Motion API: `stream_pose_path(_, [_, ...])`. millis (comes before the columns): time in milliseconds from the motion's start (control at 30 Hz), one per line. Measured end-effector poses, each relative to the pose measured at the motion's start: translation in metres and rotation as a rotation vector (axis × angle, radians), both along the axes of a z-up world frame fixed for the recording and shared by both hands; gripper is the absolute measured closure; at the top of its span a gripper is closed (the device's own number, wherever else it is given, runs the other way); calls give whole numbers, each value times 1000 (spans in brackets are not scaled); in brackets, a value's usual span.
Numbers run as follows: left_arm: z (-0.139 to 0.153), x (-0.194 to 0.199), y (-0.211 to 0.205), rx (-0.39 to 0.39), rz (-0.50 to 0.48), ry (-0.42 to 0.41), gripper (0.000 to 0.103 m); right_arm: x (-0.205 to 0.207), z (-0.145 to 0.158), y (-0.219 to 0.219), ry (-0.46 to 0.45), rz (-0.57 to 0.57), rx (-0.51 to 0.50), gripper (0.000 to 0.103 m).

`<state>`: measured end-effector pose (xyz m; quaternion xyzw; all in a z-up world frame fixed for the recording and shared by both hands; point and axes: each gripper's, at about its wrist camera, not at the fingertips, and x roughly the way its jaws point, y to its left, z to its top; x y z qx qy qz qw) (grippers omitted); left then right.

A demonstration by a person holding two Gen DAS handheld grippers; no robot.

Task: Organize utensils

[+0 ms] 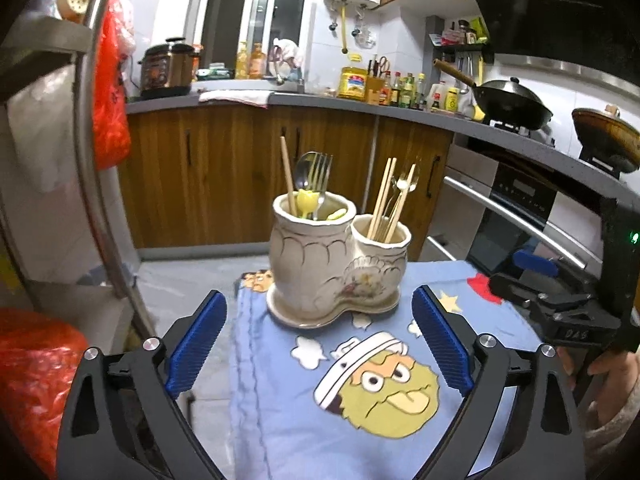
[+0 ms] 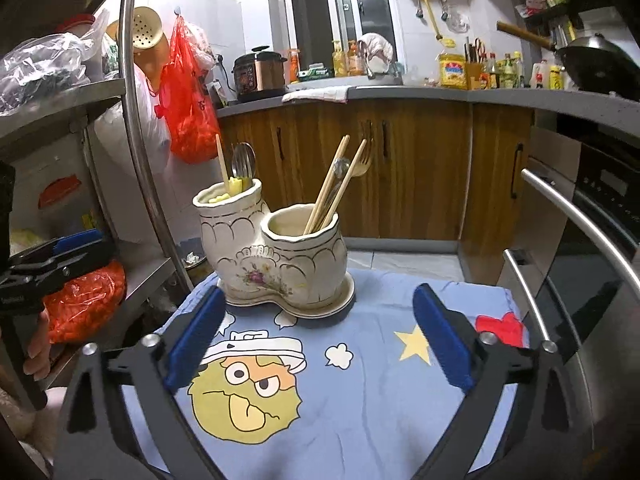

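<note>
One blue cartoon cloth (image 2: 360,400) covers table; wood cabinets (image 2: 420,168) behind, kitchen w/ wok (image 1: 512,104).

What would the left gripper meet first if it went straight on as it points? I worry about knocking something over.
Most likely the ceramic utensil holder, which stands directly ahead of the open, empty left gripper on the blue cloth. Depth is unclear, but nothing stands between them.

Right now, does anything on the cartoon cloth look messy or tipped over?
Nothing stands out. The double ceramic holder stands upright on the cloth, and the chopsticks, fork and spoon all sit inside its cups.
</note>
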<state>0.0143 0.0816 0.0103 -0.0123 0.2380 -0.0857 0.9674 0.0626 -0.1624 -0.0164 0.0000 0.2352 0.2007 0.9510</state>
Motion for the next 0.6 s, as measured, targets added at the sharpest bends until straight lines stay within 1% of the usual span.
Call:
stream_pose_path(67, [1,-8,-1,29,17,-11,7,-5,2,0,-8,-12,-7,5])
stream_pose_path(167, [2,-16,-1,53,44,-5,7,-10,6,0,-18,-33,-14,5])
stream_pose_path(267, [3,-18,2,48,54,9,6,-15,9,-1,-29,-44,-5,5])
stream_pose_path(600, [7,-26,-2,71,52,-20,6,-21,11,-2,-25,-41,-10,5])
